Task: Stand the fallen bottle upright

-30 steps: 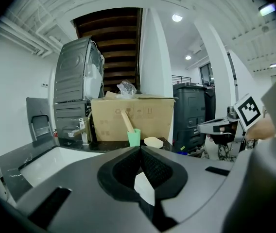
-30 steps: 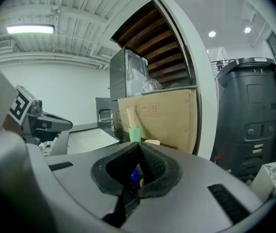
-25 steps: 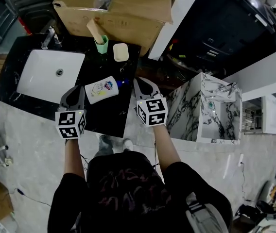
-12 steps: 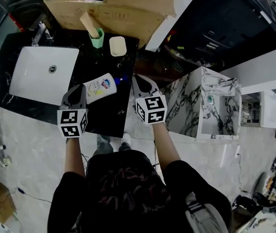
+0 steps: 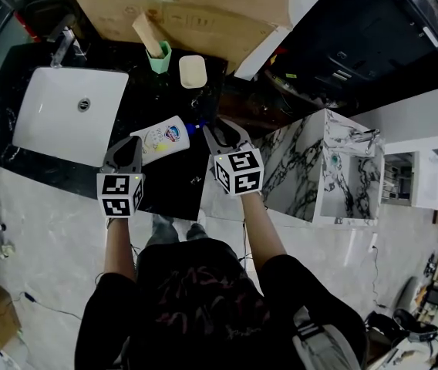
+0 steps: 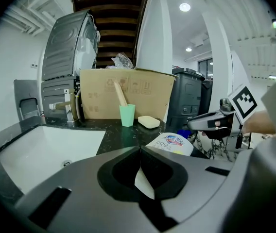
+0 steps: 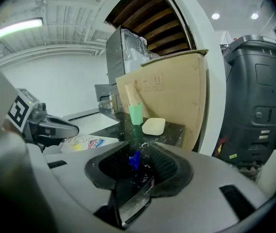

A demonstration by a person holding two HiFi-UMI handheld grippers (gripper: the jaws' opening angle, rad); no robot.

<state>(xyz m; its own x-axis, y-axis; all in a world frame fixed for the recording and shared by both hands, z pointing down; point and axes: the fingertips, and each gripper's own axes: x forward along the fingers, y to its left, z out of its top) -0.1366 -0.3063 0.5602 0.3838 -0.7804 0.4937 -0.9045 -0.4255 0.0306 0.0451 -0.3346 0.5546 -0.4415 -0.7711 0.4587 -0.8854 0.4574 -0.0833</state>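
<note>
The white bottle (image 5: 161,139) lies on its side on the black counter (image 5: 174,177), its blue cap (image 5: 197,129) pointing right. My left gripper (image 5: 130,146) sits at the bottle's base end with its jaws shut and holds nothing; in the left gripper view (image 6: 139,151) the bottle (image 6: 170,143) lies just beyond the tips. My right gripper (image 5: 223,130) is at the cap end and its jaws are opening. In the right gripper view (image 7: 137,150) the blue cap (image 7: 134,160) shows in the gap between the pads, which do not press on it.
A white sink (image 5: 65,114) with a faucet (image 5: 63,48) fills the counter's left. A green cup (image 5: 160,58) and a soap dish (image 5: 193,71) stand at the back before a cardboard box (image 5: 196,14). A marble cabinet (image 5: 327,168) stands to the right.
Both grippers have sunk toward the lying bottle. The right gripper's jaws, shut before, now stand apart at the cap end.
</note>
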